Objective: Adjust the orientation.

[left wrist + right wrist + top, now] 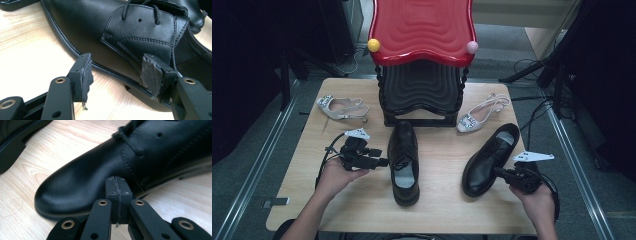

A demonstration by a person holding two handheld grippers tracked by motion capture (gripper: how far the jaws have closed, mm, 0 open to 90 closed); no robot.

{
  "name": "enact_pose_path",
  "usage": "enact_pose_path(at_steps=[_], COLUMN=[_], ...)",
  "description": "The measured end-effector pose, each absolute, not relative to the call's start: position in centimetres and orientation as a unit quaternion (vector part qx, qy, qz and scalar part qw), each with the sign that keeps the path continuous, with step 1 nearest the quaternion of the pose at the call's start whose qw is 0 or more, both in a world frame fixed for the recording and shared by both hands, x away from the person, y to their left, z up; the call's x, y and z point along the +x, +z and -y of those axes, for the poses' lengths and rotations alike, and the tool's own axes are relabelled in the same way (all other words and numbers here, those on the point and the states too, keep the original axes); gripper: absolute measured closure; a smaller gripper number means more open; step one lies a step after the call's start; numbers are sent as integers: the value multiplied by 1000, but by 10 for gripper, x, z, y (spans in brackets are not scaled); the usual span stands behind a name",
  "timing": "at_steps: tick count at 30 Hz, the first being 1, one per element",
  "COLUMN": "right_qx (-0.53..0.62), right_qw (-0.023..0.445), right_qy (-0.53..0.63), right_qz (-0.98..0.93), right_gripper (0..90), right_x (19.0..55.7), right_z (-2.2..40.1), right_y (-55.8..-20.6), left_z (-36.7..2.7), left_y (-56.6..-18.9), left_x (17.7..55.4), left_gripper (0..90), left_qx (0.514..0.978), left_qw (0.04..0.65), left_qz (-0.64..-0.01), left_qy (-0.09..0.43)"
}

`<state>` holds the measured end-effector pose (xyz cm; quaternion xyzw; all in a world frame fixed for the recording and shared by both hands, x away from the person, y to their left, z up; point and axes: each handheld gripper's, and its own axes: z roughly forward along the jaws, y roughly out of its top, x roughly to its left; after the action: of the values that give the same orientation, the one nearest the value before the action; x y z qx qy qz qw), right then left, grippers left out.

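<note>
**Two grippers at a pair of black lace-up shoes**

The left gripper (382, 161) has its jaws spread wide and holds nothing. In the left gripper view its two worn grey pads (149, 72) stand well apart, one over the bare wood, the other up against the flank of the left black shoe (404, 162), low on the side by the sole; whether that pad presses on the leather or only sits just in front of it cannot be told. The shoe lies straight ahead of the jaws, side-on to them, its laces beyond the pads and its sole edge running between them.

The right gripper (499, 172) has its jaws pressed fully together, pad against pad, with nothing between them. In the right gripper view the closed tip meets the side of the right black shoe (490, 159) just behind the rounded toe, near the first lace holes; it looks to be touching the leather. That shoe lies directly ahead of the tip, its toe off to the view's left, its heel end away to the right.

Both shoes rest on the wooden table (442, 210).
</note>
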<state>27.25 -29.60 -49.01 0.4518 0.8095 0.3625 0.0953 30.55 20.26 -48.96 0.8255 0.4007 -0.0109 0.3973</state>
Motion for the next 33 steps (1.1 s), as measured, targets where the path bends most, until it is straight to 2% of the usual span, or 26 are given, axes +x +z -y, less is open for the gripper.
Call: enact_pose_path(at_steps=[33], right_qx=[394], right_qw=[49], right_qy=[398], right_qz=[-827], right_gripper=[900], right_x=[320], right_z=[237], right_y=[-490], left_z=[-225], left_y=[-495], left_x=[275], left_gripper=[417], left_qx=[804], left_qw=[402], left_qz=[-438], left_qy=[-4])
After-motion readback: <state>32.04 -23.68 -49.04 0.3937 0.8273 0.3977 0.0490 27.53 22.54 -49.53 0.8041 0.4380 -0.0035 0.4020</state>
